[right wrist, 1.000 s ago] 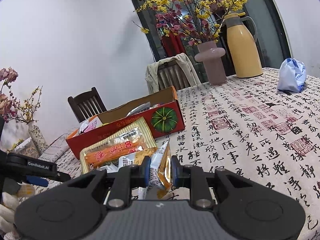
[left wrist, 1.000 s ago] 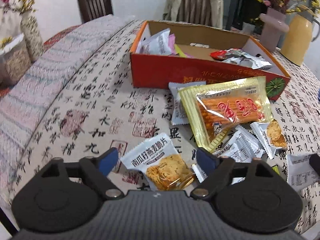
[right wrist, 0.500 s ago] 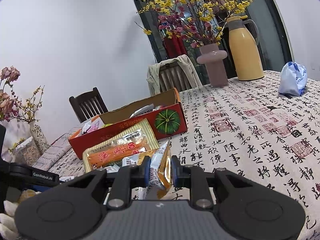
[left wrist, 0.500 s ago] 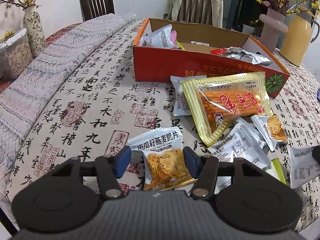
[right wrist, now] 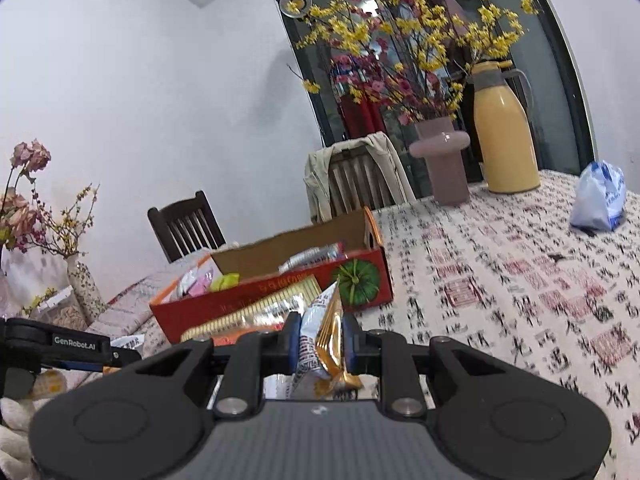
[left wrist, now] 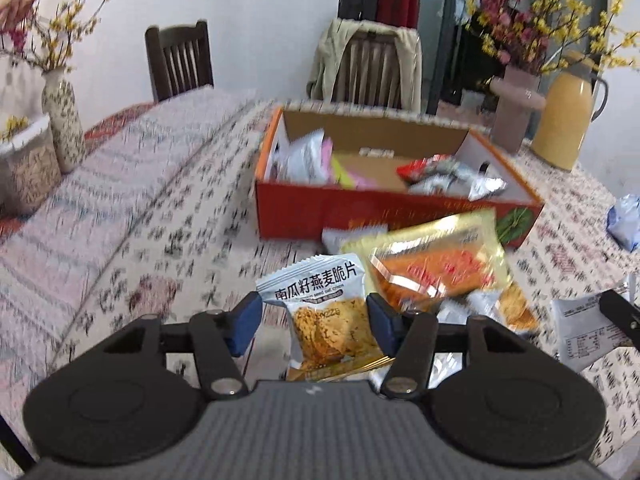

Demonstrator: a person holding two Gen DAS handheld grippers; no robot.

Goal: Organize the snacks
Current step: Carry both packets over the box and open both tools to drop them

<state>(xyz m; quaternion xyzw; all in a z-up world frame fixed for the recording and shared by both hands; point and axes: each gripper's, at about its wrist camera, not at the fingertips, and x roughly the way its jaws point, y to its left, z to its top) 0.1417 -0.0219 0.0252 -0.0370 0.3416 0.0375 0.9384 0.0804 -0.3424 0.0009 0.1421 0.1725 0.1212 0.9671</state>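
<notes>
Between the blue pads of the left gripper [left wrist: 314, 322], 1 oat-crisp packet [left wrist: 326, 312] is clamped flat, face up, its printed top edge standing clear above the calligraphy tablecloth [left wrist: 160, 240]. Just beyond and to the right, 1 gold-edged packet of orange sticks [left wrist: 432, 260] is seen lying on a loose heap of small silver sachets [left wrist: 456, 310]. Behind these, 1 red cardboard box [left wrist: 320, 208] is placed open-topped, with white and pink packets held at its left end and red-and-silver wrappers at its right. In the right gripper [right wrist: 320, 342], 1 silver-and-gold snack sachet [right wrist: 326, 336] is pinched edge-on, upright, with the jaws drawn tightly together on it. The same box [right wrist: 280, 292], marked with a green pumpkin on its end panel, is seen behind that sachet. Further out, 1 pink vase [right wrist: 442, 160] of yellow and red blossom, 1 yellow thermos jug [right wrist: 504, 136] and 1 blue-and-white bag [right wrist: 600, 196] are stood on the cloth, well apart from the box. 2 wooden chairs are set at the far side, 1 draped with a beige jacket [right wrist: 320, 180].
</notes>
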